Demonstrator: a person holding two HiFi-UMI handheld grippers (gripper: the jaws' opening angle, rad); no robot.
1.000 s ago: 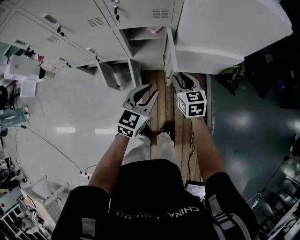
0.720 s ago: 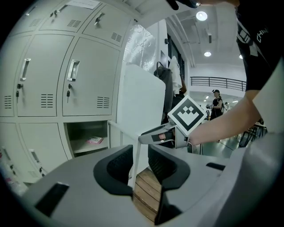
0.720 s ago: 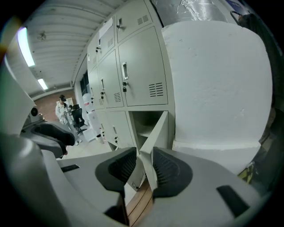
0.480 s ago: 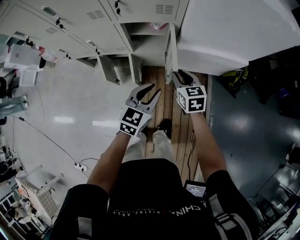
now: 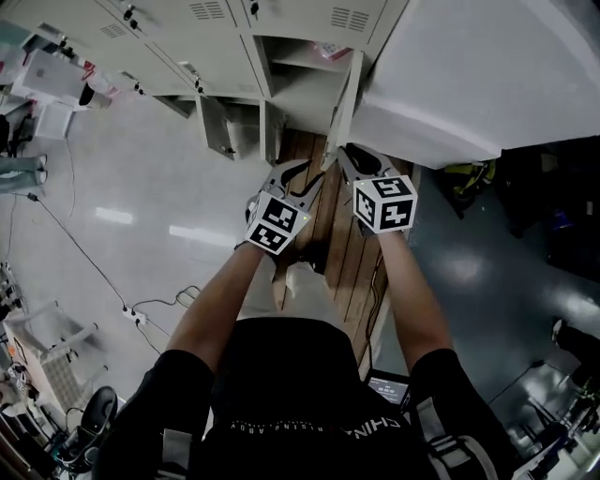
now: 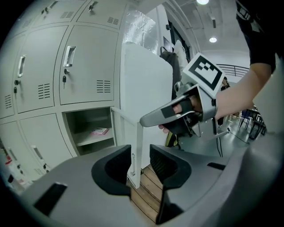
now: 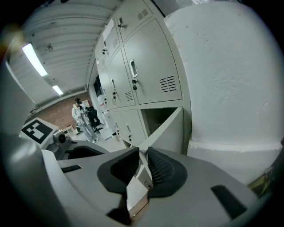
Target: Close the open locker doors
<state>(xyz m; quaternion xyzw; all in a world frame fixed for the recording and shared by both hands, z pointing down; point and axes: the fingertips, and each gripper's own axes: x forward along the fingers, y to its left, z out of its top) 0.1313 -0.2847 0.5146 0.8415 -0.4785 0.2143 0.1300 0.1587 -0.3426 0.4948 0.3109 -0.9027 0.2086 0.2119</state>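
A bank of pale grey lockers [image 5: 187, 19] fills the far side. One locker stands open, its door [image 5: 344, 94] swung out toward me, and a pink item [image 6: 100, 131] lies on the shelf inside. My right gripper [image 5: 349, 157] is at the door's free edge, and in the right gripper view its jaws [image 7: 143, 166] are shut on that door [image 7: 166, 131]. My left gripper [image 5: 295, 178] is just left of it, with its jaws opening. In the left gripper view the door edge [image 6: 137, 142] shows through the gap of the left gripper [image 6: 140, 162], and the pads do not press on it.
A lower locker door [image 5: 214, 127] to the left also hangs open. A big white block [image 5: 469, 75] rises close behind the open door on the right. I stand on wooden planks [image 5: 352, 253]. Cables [image 5: 84, 244] trail over the glossy floor at left. A person [image 7: 80, 111] stands far off.
Both grippers have moved forward to the open door. The right one has reached its free edge. The lockers have come nearer in the head view.
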